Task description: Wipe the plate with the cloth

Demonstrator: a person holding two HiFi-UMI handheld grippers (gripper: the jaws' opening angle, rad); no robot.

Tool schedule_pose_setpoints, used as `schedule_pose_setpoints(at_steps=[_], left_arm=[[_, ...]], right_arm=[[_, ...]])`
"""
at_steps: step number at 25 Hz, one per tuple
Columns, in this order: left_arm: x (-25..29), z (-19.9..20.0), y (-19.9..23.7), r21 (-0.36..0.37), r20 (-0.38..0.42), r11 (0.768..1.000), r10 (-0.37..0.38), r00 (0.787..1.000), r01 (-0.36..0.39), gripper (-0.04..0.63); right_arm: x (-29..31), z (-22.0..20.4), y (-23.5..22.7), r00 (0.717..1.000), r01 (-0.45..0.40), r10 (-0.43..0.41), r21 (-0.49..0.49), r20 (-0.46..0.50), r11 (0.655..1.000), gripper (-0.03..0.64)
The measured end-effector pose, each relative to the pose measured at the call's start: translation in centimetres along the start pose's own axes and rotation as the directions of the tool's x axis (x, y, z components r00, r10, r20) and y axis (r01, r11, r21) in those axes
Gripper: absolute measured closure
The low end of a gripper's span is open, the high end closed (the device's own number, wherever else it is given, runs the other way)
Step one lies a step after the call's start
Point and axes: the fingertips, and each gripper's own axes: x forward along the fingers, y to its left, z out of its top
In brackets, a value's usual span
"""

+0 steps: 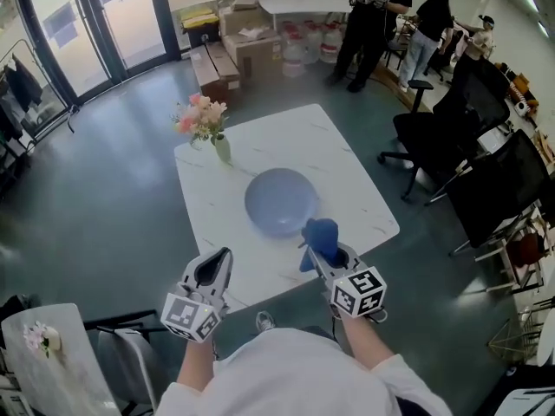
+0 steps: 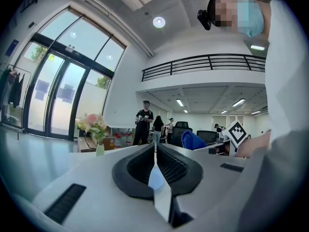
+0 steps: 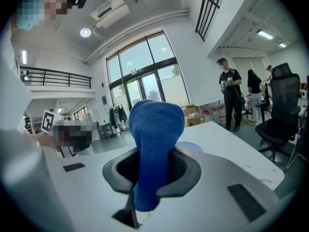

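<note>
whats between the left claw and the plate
Nothing but bare white table: the head view shows no object between the left claw and the blue plate. The cloth is in the right claw, off that line.

Bright daylight + ceiling lamps (glass wall glares); fisheye-warped edges, sharp centre.
</note>
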Motion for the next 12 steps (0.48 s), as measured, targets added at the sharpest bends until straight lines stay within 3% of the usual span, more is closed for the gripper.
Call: schedule_pose_setpoints(at_steps=[12], left_arm=[[5.0,-1.1,4.3,-0.048,-0.020,0.998,-0.031,0.999,0.031,0.554]], right_arm=[[4.3,1.2,-3.0,0.999,0.038,-0.038,0.002,-0.011,0.999,0.532]])
